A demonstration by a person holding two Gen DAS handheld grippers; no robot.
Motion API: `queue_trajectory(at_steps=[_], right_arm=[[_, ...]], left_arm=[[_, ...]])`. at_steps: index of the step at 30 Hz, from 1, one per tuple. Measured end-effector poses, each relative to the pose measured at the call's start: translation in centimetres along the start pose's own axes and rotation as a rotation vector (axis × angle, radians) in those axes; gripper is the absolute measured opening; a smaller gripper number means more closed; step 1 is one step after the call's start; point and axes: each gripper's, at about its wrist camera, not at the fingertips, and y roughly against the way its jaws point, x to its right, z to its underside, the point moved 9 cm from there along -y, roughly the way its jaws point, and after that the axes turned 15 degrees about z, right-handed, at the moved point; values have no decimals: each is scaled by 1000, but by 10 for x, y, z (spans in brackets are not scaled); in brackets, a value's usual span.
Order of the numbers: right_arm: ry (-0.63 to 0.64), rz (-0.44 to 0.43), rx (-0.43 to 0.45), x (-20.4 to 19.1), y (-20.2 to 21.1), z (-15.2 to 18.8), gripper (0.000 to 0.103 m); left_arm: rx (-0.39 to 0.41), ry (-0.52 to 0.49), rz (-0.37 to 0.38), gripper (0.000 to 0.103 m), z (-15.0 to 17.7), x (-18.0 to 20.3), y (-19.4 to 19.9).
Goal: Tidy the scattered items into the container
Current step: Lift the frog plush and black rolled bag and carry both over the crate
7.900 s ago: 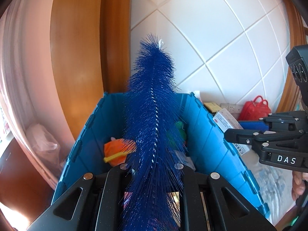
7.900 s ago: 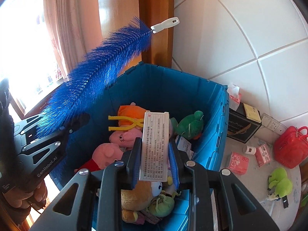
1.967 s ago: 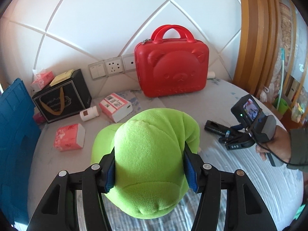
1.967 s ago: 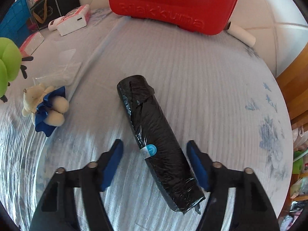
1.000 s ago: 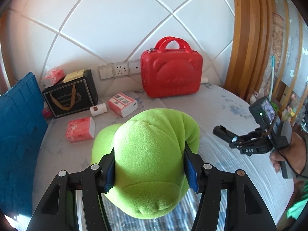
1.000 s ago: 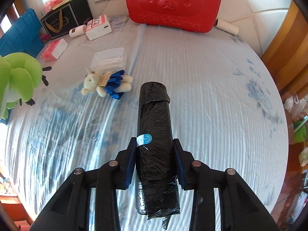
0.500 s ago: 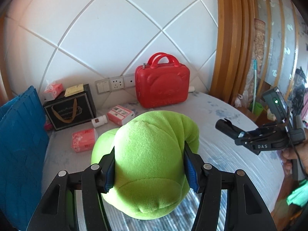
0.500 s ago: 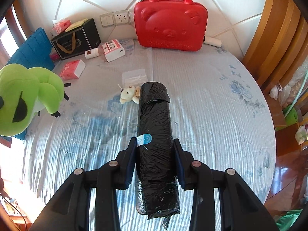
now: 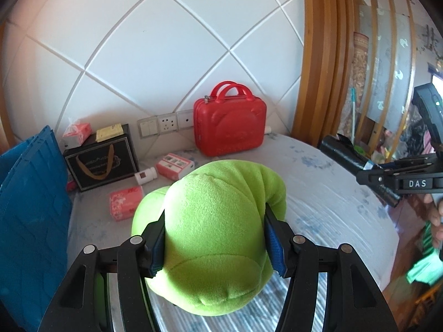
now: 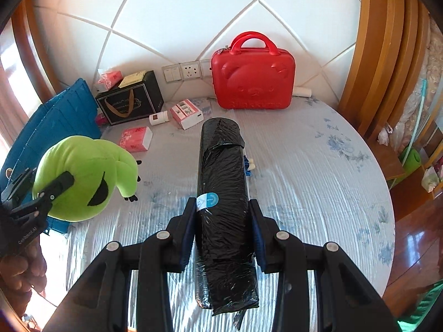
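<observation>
My left gripper [image 9: 214,242] is shut on a lime-green plush toy [image 9: 213,229], held above the round table; the same green plush toy [image 10: 83,177] shows at the left of the right wrist view. A black plastic-wrapped roll [image 10: 224,193] with a small blue-and-white sticker sits clamped in my right gripper [image 10: 223,221], lifted well above the tablecloth; that black roll [image 9: 344,152] also appears at the right of the left wrist view. The blue container [image 9: 27,207] stands at the table's left edge, and only the outside of the blue container [image 10: 52,127] shows.
Against the quilted white wall stand a red bear-face case [image 10: 253,74] and a black gift bag [image 10: 130,102]. A pink tissue pack [image 10: 137,138], a white-and-pink box [image 10: 187,113] and a small white bottle [image 10: 159,117] lie on the table [image 10: 318,166]. A wooden frame [image 10: 387,55] rises at right.
Both grippers have risen and pulled back from the wall with their loads still clamped. More of the table and the blue container's side has come into view.
</observation>
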Motion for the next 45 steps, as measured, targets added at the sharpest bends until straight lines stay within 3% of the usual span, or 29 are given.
queue_trajectory(at_steps=[7,18,28,37,45], right_arm=[[12,-15,15,-6,10,1,35],[89,-104,47,-13,17,5,35],[151,-183,83,-48,33,-9,35],[141,-168,128,-112,59,-28,35],[108,-132,129,-215,94,-34,35]], left_arm=[[2,-13,-26,59,-2,7,14],[22,17,-131,59,-14,17,47],[91,34,-204,59,-31,1,96],[163,-15,-167,59,-45,-44,144],[214,-84,-76,59,-55,-113,203]])
